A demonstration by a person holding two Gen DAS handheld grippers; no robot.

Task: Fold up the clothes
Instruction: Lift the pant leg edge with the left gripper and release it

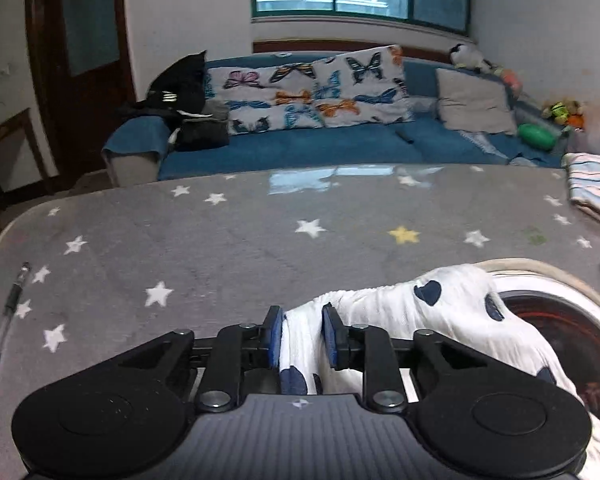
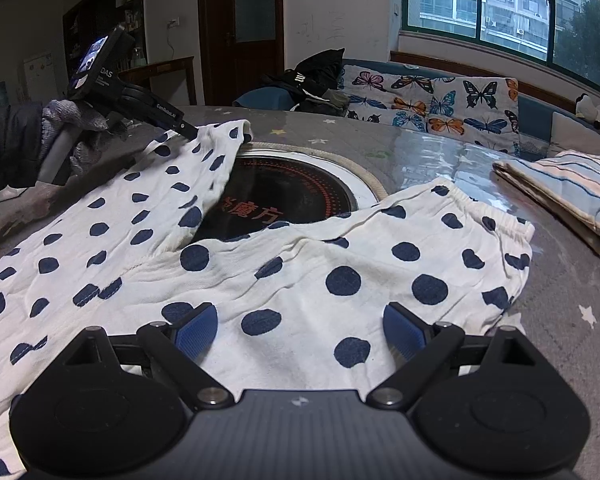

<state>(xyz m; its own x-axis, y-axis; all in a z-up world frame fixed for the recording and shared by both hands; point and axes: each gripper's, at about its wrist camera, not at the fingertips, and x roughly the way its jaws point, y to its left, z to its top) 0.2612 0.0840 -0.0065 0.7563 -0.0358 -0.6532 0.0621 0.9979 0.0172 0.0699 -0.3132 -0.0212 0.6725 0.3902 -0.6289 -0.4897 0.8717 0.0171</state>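
Observation:
A white garment with navy dots [image 2: 300,264] lies spread on the grey star-print table [image 2: 560,320], its elastic waist to the right. One leg end is pinched between the blue pads of my left gripper [image 1: 302,334], which is shut on the dotted cloth [image 1: 400,312]. In the right wrist view a gloved hand [image 2: 72,120] holds that left gripper [image 2: 190,131] at the far left, clamped on the leg's tip. My right gripper [image 2: 300,330] stands wide open just above the garment's near part, its pads apart from the cloth.
A round black hob [image 2: 284,192] is set in the table [image 1: 220,240], partly under the garment. A folded striped cloth [image 2: 560,192] lies at the right. A pen [image 1: 8,320] rests near the left edge. Behind stands a blue sofa [image 1: 300,148] with butterfly cushions.

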